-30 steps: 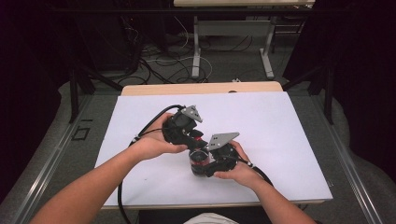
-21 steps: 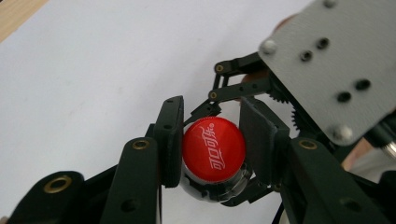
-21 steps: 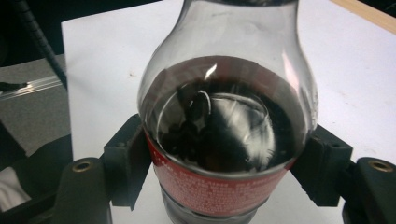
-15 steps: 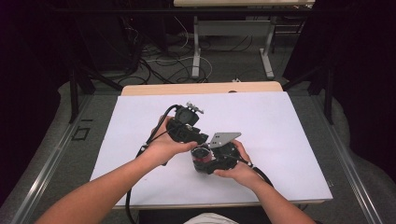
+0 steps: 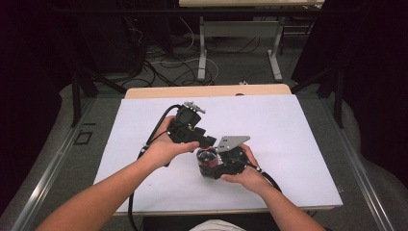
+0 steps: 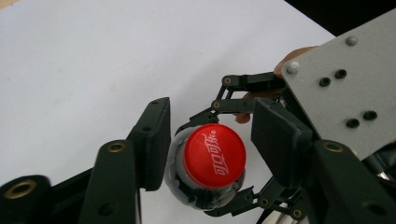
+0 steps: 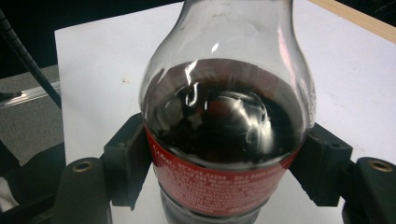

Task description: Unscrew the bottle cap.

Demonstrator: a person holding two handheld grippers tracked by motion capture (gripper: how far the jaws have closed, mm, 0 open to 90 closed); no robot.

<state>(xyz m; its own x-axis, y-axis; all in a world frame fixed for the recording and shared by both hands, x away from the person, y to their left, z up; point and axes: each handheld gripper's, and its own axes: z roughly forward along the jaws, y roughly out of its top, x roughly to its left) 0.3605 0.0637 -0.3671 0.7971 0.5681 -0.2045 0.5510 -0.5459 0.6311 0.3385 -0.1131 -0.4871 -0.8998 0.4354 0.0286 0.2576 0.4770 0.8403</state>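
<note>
A cola bottle [image 7: 224,140] with dark liquid and a red label stands on the white table [image 5: 288,144]. My right gripper [image 7: 229,168] is shut on its body at the label, one pad on each side. From above, the bottle [image 5: 206,160] sits between both hands. The bottle's red cap [image 6: 214,156] lies between the jaws of my left gripper [image 6: 215,140], which have just been opening. A small gap shows on each side of the cap. In the high view, the left gripper [image 5: 204,142] reaches in from the left over the bottle top and the right gripper [image 5: 211,166] from the right.
The wooden far edge of the table [image 5: 207,90] borders a floor with cables and metal desk legs [image 5: 202,53]. Black cables trail from both grippers across the white table. The right gripper's grey plate [image 6: 345,79] is close beside the left jaws.
The left hand and its gripper have shifted slightly up and back over the bottle top. The right hand and the bottle have stayed where they were.
</note>
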